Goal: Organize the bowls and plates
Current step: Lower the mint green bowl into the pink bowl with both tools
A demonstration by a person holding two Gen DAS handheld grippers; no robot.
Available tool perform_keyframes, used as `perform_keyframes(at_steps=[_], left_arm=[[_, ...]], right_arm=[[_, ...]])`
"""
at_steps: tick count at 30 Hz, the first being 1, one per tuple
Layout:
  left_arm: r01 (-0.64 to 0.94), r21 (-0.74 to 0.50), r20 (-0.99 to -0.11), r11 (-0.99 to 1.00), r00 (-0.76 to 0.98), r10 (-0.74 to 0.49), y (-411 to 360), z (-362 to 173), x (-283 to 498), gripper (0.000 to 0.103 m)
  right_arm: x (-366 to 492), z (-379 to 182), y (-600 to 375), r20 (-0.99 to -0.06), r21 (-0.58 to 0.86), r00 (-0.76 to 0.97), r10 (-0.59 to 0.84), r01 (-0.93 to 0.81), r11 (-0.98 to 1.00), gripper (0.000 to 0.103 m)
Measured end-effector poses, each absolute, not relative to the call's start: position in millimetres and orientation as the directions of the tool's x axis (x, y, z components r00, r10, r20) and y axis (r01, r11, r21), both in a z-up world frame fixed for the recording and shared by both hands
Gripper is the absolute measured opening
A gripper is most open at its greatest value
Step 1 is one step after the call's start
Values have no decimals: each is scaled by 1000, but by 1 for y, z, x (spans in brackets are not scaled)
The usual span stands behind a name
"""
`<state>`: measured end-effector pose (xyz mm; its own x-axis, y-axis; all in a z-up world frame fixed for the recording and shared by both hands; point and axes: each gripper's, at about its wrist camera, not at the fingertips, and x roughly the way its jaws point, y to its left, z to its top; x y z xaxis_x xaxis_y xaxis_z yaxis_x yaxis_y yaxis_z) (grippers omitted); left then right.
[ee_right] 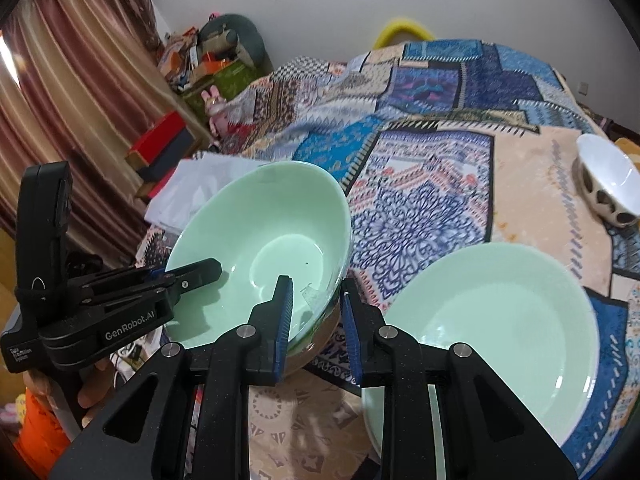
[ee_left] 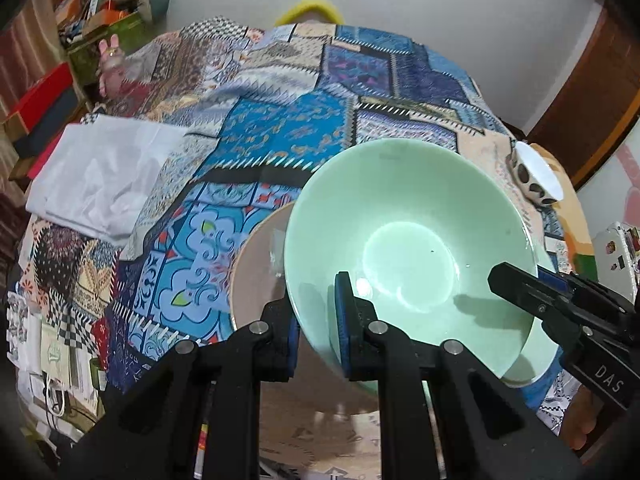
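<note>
A pale green bowl is held tilted between both grippers, above a pinkish plate. My left gripper is shut on the bowl's near rim, one finger inside, one outside. My right gripper straddles the bowl's opposite rim with a small gap on each side; it also shows in the left wrist view. A pale green plate lies on the patchwork cloth to the right. A small white bowl with dark spots sits further off.
The table is covered by a patterned patchwork cloth. A folded white cloth lies at the left. Boxes and clutter stand by the curtain beyond the table.
</note>
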<state>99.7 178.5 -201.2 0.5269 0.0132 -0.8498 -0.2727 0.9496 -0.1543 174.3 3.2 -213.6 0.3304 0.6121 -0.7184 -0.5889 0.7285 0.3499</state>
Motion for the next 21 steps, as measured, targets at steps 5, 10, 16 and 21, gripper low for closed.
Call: perform_keyframes(at_steps=[5,10,16,21], left_arm=[[-288,-158,-867,945,499,7,186,-217,99,15],[-301,-153,-877,941,481,11,191,-227,100,15],[-304,-150,-880,941,475,13,196,-232,99,15],[-314,-148,-875,938,483,23,199,-232,100,15]], right_arm=[[175,-225,12,-739,358,297,605,-587,726,22],[176,-232,20,-758,356,273,593,-589,726,22],[175,-234,25,-765,350,266,587,-593,725,22],[176,-235,29,-771,346,256,583,-601,721,23]])
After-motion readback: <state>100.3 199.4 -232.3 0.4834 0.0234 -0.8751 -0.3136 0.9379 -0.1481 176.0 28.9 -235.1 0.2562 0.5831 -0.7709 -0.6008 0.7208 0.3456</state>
